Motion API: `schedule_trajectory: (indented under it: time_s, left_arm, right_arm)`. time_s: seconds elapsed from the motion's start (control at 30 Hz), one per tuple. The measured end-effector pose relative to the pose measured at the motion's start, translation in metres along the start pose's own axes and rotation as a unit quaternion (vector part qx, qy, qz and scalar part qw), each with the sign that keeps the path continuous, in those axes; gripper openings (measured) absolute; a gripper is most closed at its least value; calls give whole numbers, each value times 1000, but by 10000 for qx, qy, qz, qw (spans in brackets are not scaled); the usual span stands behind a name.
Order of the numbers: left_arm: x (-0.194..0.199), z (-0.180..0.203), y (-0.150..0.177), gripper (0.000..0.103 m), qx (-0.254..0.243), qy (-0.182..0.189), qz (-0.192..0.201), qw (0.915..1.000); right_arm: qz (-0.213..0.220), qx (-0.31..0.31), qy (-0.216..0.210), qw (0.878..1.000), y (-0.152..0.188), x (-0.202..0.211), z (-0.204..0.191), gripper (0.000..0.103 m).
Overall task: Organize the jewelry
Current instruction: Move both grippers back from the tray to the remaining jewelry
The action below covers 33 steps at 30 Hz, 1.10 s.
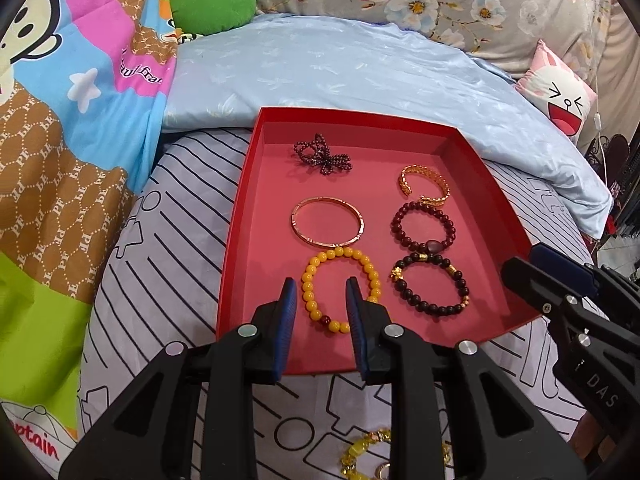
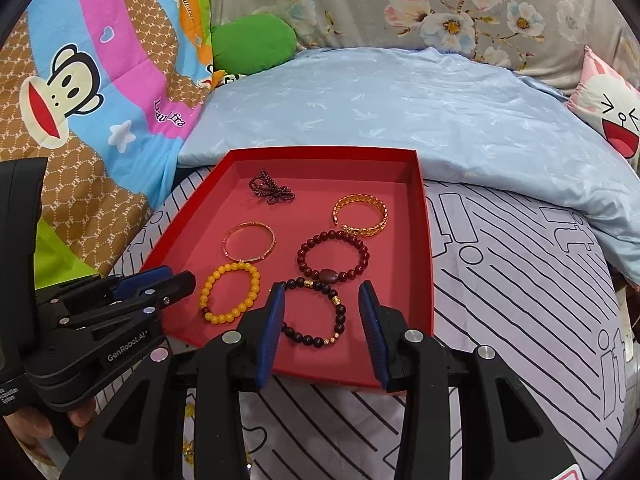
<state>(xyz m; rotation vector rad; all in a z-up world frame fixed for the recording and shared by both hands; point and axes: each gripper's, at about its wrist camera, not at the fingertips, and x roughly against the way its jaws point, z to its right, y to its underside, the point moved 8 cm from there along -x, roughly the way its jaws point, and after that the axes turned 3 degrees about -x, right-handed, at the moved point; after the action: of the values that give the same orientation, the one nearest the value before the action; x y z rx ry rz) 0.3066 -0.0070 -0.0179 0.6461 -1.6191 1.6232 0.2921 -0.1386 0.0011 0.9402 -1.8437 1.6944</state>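
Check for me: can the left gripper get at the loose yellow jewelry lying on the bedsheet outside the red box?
Probably yes. The left gripper is open and holds nothing, and the yellow jewelry lies bare on the bedsheet, nearer than the red box. It sits under the gripper's own body, so pull back and tip down first.

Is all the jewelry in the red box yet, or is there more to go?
Six pieces already lie in the shallow red cardboard tray, including the yellow bead bracelet. Both the left gripper and right gripper are open and empty. Some yellow-and-gold jewelry remains on the striped sheet.
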Motion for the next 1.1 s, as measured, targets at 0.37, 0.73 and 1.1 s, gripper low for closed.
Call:
schedule_trajectory:
  time_s: [0.37,0.73,1.1]
  left_arm:
    - [36,10,24,24,-34,83,55,9999]
    - [49,9,73,24,2,47,-222,9997]
    - [49,12,107,24,119,114,-440,9989]
  right_arm:
    - [65,-90,31,9999,24,43,6,38]
    - [-215,-191,32,9996,78,68,14,38]
    - [-556,-309,8,9980,133,85,23,38]
